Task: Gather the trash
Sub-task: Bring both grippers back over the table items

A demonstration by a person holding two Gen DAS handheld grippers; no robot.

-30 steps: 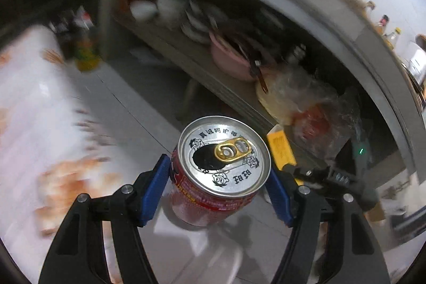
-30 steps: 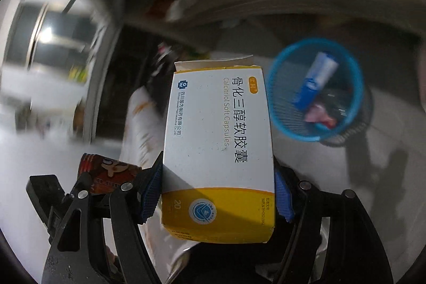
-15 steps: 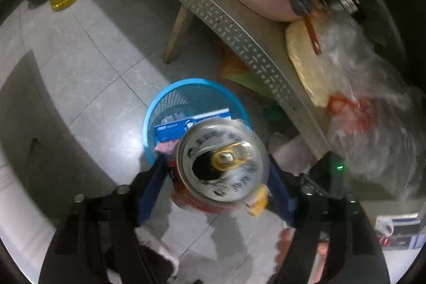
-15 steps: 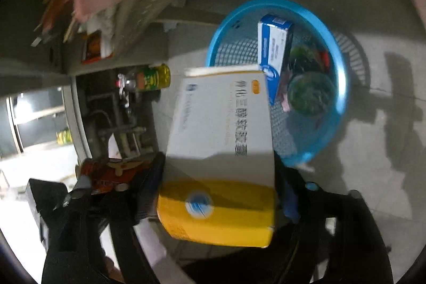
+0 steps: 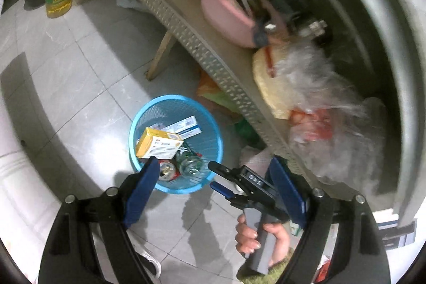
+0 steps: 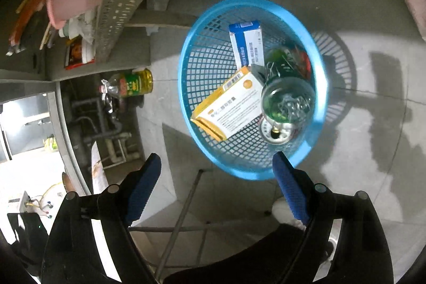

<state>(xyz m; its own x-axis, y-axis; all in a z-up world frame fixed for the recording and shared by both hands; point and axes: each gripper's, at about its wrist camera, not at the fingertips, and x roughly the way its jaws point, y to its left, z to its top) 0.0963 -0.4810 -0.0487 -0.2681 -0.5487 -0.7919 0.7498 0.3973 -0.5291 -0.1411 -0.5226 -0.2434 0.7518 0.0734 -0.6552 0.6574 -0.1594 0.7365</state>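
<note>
We hold left gripper and right gripper above blue basket, both spread wide, nothing between fingers. Yellow box, can, green bottle, blue box lie inside basket on floor.
</note>
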